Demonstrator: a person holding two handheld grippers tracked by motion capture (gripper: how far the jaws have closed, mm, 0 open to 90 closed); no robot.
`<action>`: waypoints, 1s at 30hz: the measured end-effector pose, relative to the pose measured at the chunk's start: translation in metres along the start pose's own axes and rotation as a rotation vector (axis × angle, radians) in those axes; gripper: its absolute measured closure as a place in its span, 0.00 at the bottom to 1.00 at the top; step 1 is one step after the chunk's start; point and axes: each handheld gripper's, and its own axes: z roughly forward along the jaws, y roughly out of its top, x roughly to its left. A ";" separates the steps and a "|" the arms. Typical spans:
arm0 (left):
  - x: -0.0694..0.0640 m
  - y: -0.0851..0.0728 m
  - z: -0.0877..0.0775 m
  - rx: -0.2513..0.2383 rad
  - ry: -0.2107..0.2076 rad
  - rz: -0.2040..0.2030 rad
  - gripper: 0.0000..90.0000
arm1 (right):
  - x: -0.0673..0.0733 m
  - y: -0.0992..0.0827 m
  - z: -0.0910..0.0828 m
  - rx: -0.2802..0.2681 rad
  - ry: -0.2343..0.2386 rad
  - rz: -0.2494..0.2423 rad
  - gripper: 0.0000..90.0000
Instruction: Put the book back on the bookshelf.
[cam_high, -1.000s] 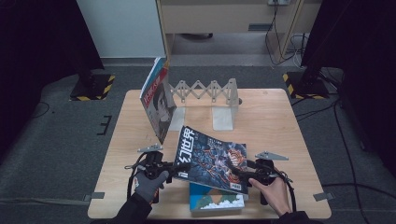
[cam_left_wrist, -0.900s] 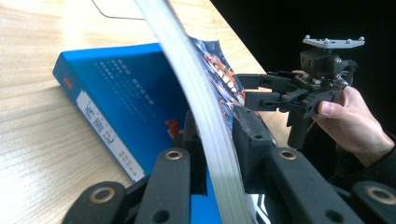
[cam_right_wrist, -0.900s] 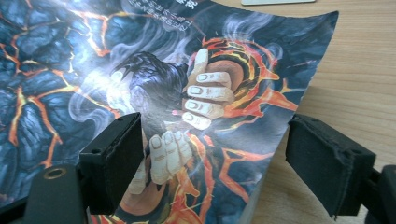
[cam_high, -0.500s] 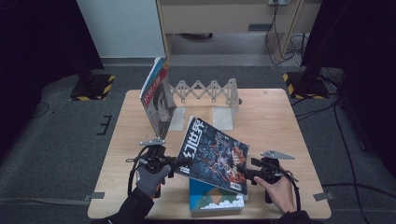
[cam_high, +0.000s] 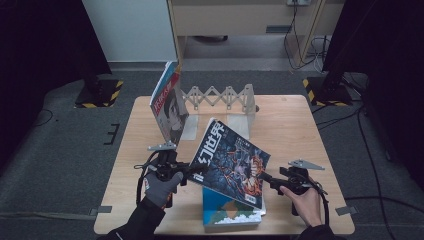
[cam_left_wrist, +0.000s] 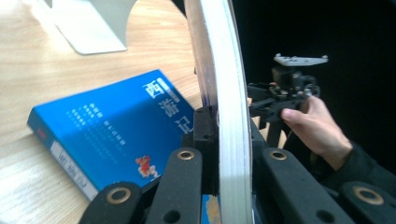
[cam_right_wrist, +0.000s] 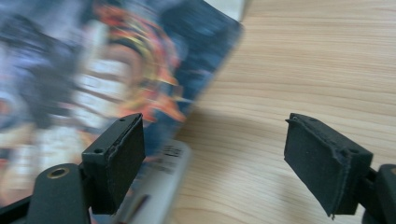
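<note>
Change: left gripper (cam_high: 197, 169) clamped dark illustrated magazine (cam_high: 231, 160), tilting it higher than before | right gripper (cam_right_wrist: 219, 154) gaped empty | blue paperback book (cam_left_wrist: 112, 126) uncovered | magazine presumably racking next.

Bare surface (cam_high: 320, 130) beyond and outward of the right tool (cam_high: 264, 176): room to pass there, nothing between its wide-apart jaws. Blocked on the inward side by the tilted magazine (cam_high: 231, 161), raised off the surface and clamped at its edge in the left tool (cam_high: 202, 168). Underneath, a blue book (cam_high: 225, 207) lying flat, filling the near middle. Farther ahead of the left tool, an upright book (cam_high: 169, 102) and a folding rack (cam_high: 222, 97) barring the way. Open wood outward of the left tool, toward the near corner.
</note>
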 end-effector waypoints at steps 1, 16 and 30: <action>-0.001 0.002 -0.001 -0.004 -0.001 0.005 0.91 | -0.003 -0.001 0.000 0.010 -0.017 -0.007 0.23; -0.015 0.023 -0.013 -0.061 -0.027 0.043 0.91 | -0.031 -0.009 0.013 0.157 -0.176 -0.105 0.16; -0.032 0.053 -0.030 -0.127 -0.027 0.093 0.91 | -0.029 -0.015 0.018 0.145 -0.213 -0.184 0.08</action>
